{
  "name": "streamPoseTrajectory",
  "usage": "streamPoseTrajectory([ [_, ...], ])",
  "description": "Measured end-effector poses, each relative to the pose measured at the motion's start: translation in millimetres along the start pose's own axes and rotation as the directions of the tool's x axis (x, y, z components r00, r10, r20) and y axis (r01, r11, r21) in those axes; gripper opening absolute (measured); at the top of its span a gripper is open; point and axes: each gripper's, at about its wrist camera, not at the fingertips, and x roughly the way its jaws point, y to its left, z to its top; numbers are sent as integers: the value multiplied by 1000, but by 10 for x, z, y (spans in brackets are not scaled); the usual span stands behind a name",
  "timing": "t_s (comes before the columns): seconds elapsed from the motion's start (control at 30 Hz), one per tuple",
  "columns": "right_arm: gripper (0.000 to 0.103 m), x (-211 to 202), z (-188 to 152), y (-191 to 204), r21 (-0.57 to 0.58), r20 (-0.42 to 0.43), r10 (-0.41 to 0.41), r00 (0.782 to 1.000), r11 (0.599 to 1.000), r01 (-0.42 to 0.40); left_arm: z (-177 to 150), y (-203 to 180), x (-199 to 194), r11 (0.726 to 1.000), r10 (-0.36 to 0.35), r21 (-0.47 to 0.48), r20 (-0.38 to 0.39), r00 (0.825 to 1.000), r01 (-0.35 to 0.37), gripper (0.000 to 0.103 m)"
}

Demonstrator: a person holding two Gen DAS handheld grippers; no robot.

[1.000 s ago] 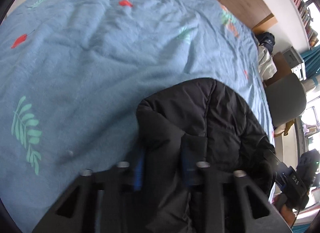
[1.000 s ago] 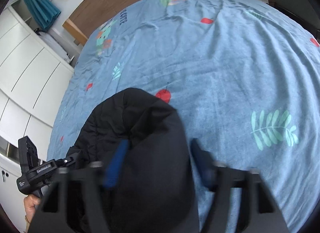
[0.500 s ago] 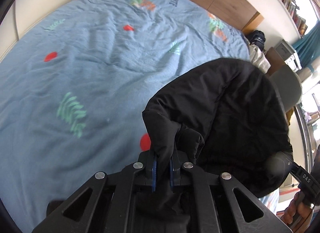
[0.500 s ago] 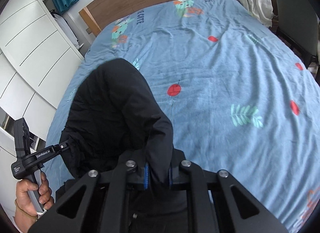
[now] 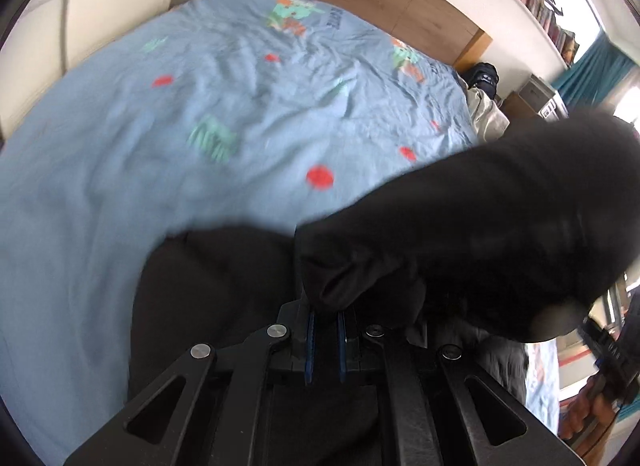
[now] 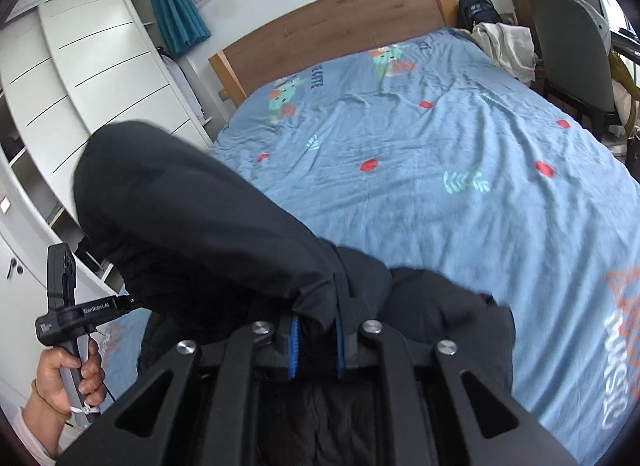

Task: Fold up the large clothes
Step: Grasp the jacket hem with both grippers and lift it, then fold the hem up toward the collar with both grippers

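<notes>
Black padded jacket (image 6: 208, 234) hangs lifted above the near end of the bed, a fold of it stretched between the two tools. It looks soft, bulky and fairly light, with a smooth shell that may slip, so hems or seams seem the surest holds. The blue bedspread (image 6: 460, 169) beyond lies bare, leaving room to spread it out. Left gripper (image 5: 323, 336) is clamped on a bunched fold; right gripper (image 6: 316, 340) likewise pinches an edge.
</notes>
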Motion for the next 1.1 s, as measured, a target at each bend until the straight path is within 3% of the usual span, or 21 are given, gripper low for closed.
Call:
streamPoseTrajectory([
  [0.13, 13, -161, -512, -152, 53, -30, -34, 999, 998, 35, -507, 148, -58, 1000, 17, -5, -27, 999, -17, 8],
  [0.3, 16, -216, -832, -187, 33, -90, -101, 991, 994, 104, -914, 365, -162, 996, 93, -7, -37, 995, -93, 8],
  [0.53, 16, -516, -954, -196, 17, -108, -172, 979, 985, 174, -1039, 495, -573, 991, 132, 14, -10, 991, -132, 9],
  [0.63, 16, -668, -789, -93, -20, -65, -194, 979, 981, 193, -955, 461, -757, 988, 148, 37, 24, 989, -149, 18],
  [0.67, 21, -699, -714, -40, -35, -51, -195, 979, 981, 193, -898, 425, -800, 988, 150, 41, 36, 988, -151, 31],
  [0.7, 38, -725, -631, 31, -52, -36, -198, 980, 979, 196, -835, 385, -829, 987, 151, 43, 49, 987, -153, 47],
  [0.73, 50, -739, -524, 125, -76, -14, -193, 981, 979, 192, -753, 320, -854, 986, 154, 49, 71, 985, -158, 53],
  [0.77, 69, -733, -438, 205, -95, 1, -184, 983, 979, 183, -683, 266, -866, 986, 153, 57, 87, 985, -158, 58],
  [0.97, 72, -316, -63, 686, -227, -8, -105, 994, 969, 100, -251, -292, -601, 983, 104, 140, 117, 988, -120, 64],
  [1.1, 73, 46, -70, 911, -314, -38, -81, 996, 947, 65, -123, -675, -247, 972, 74, 212, 115, 991, -98, 66],
])
